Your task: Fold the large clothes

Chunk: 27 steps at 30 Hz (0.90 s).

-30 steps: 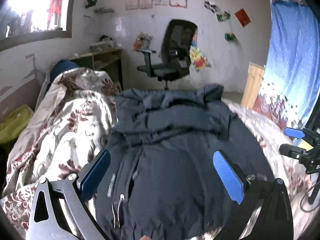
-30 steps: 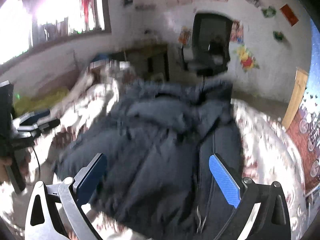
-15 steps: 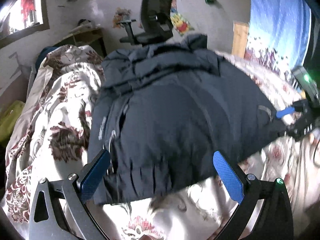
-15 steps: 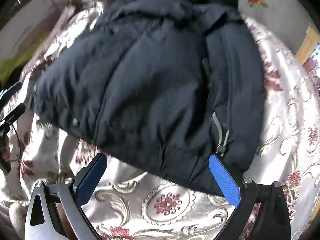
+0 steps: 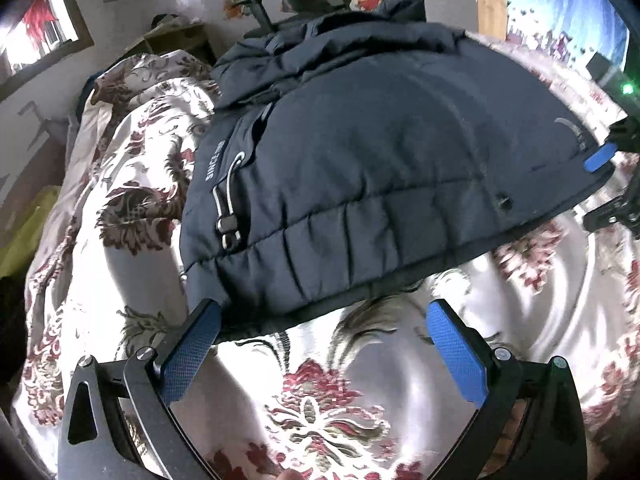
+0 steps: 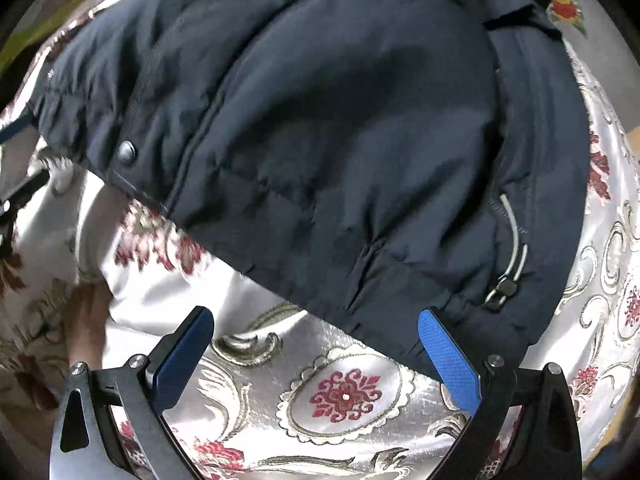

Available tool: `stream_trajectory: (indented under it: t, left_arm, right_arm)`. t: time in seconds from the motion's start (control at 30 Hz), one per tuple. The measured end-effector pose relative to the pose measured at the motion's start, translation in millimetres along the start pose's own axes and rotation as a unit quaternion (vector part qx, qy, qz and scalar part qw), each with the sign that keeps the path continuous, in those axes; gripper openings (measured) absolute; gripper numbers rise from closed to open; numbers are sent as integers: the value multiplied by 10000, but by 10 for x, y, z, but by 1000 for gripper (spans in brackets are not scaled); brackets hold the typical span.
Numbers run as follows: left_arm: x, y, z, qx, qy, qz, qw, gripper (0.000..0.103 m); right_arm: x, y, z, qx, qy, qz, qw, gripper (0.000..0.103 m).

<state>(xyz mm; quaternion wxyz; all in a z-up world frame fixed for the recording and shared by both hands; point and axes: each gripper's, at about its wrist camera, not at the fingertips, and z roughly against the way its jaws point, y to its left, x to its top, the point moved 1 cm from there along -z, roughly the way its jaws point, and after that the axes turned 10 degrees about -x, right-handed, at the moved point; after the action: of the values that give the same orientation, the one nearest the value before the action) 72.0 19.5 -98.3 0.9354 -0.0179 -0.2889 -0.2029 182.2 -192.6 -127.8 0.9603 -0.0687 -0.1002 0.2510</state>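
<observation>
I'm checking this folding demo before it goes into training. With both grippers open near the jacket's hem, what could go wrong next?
1. The jacket is thick and puffy; the left gripper may pinch only the outer layer at the hem.
2. The drawcord toggle lies near the right gripper and might snag a jaw.
3. The bedspread under the hem looks glossy and loose, so closing jaws might catch it too.

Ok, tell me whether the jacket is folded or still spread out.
Spread out. The jacket lies flat on the quilt, hem nearest both open claws, no fold across its body.
</observation>
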Motion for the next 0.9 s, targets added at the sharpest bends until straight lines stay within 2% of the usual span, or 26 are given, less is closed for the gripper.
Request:
stream_trajectory:
  t: [0.2, 0.33, 0.47, 0.6, 0.77, 0.9]
  left_arm:
    - [-8, 62, -129, 406, 37, 35, 9992, 101]
    - [-25, 62, -160, 649, 14, -40, 9979, 101]
    - [-32, 91, -105, 615, -123, 26, 9980, 101]
    - [-24, 138, -79, 548, -189, 146, 9982, 101]
    - [-13, 102, -66, 577, -238, 108, 9980, 101]
    - [-4, 92, -74, 610, -255, 99, 9978, 101]
  right_arm:
    - [-38, 45, -175, -578, 234, 257, 9977, 103]
    - [-52, 28, -230, -1000, 144, 289, 9945, 103]
    - [-61, -83, -171, -1374, -93, -6, 9905, 103]
    - [-47, -227, -65, -1340, -265, -219, 9904, 103]
    - [-104, -191, -60, -1298, -150, 91, 9914, 103]
    - [-94, -126, -246, -1375, 59, 168, 9903, 103]
